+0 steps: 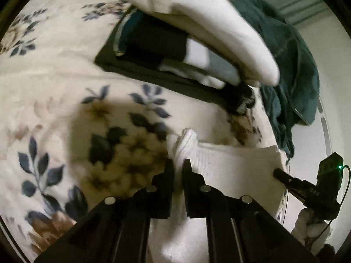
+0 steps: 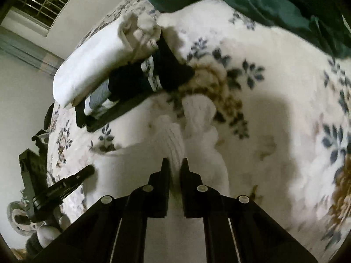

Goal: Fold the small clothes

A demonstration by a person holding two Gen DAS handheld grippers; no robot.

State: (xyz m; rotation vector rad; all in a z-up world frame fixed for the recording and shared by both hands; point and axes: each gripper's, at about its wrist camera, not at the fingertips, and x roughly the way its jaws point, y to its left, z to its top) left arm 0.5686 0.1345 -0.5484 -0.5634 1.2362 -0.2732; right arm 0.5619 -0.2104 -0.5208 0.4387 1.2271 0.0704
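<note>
Left wrist view: we pinch white garment (image 1: 232,164) in left gripper (image 1: 178,166); right gripper (image 2: 174,166) also clamped on its ribbed edge, above floral blanket (image 1: 54,76). Folded stack (image 1: 175,50) lies toward far edge; this piece we judge mid-fold.

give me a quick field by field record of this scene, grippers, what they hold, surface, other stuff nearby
left gripper: shut on white knit garment
right gripper: shut on the same garment, at another edge
garment state: stretched between both grippers, above the bedding
surface: floral blanket
folded stack: dark and white clothes on a black board, behind the garment
white towel: lies on the stack
teal garment: crumpled, beyond the stack
image quality: motion blur in both views
</note>
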